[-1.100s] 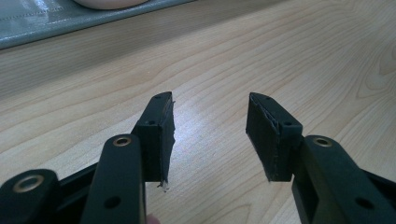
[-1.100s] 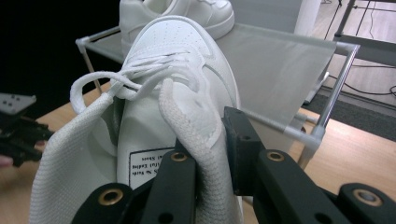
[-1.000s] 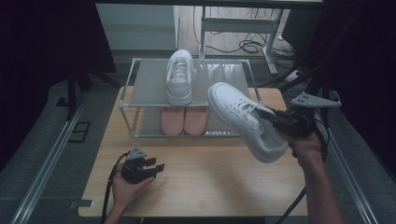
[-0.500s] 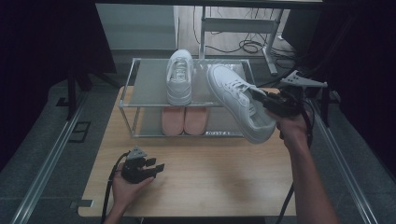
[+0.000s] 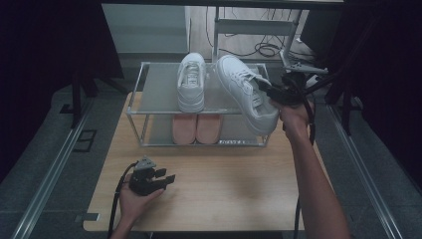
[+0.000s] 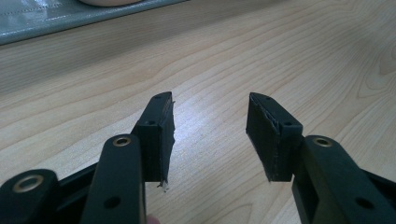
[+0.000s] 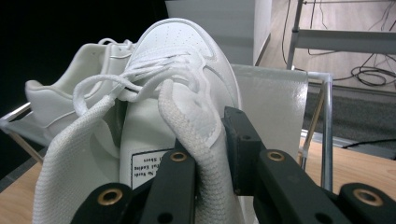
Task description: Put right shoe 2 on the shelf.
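Table (image 5: 209, 199): pale wood, carrying a two-tier metal shoe rack (image 5: 149, 107) at its far side. The rack's top shelf is holding one white sneaker (image 5: 191, 82) lying flat, toe pointing away; the lower shelf is holding a pair of pink shoes (image 5: 196, 128), side by side and touching.

Second white sneaker (image 5: 246, 92): hanging in the air over the right part of the top shelf, tilted, toe toward the far side, just beside the shelved one. Whether its sole is touching the shelf cannot be told.

Right gripper (image 5: 274, 94): its jaws are pinching the sneaker's collar wall beside the tongue; in the right gripper view the knit padding (image 7: 205, 140) is bulging between the black jaws.

Left gripper (image 5: 164, 178): resting low over bare wood at the near left, jaws standing apart with nothing between them (image 6: 210, 135).

Handling, as a judgement: the shoe is looking light but long, so a grip at the heel end is letting the toe droop and swing. The upper is soft and is giving under the pads; the collar rim seems the firmest hold. The smooth leather sides are likely slippery. Not fragile.
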